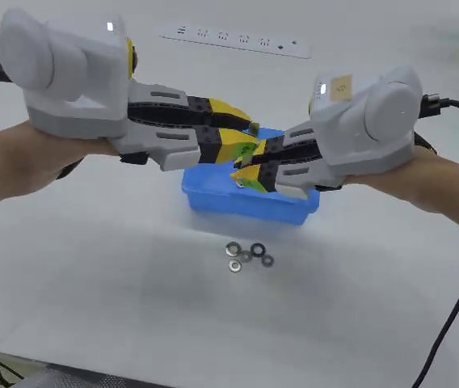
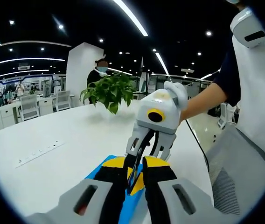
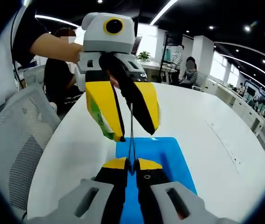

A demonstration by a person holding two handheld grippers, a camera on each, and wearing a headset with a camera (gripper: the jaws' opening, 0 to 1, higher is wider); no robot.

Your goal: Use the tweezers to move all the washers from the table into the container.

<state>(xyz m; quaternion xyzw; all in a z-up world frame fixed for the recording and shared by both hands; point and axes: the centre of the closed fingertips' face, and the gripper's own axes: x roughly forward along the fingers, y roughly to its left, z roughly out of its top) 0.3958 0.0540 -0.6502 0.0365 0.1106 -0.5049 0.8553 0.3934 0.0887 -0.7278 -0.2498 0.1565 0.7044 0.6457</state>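
White tabletop (image 1: 92,291) spread wide and bare around the work, with its near edge well clear. Blue container (image 1: 237,202) sat mid-table, and both grippers met just above it. The right gripper (image 3: 131,164) was clamped on the tweezers (image 3: 131,135). The left gripper (image 1: 250,139) stood part-open astride their shaft, contact unclear. Washers (image 1: 247,254) lay clustered just before the container, seemingly none picked yet. Next, the tweezers' tips would need lowering onto one.

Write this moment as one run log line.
right gripper shut on tweezers | left gripper open near tweezers | washers on table | container under grippers
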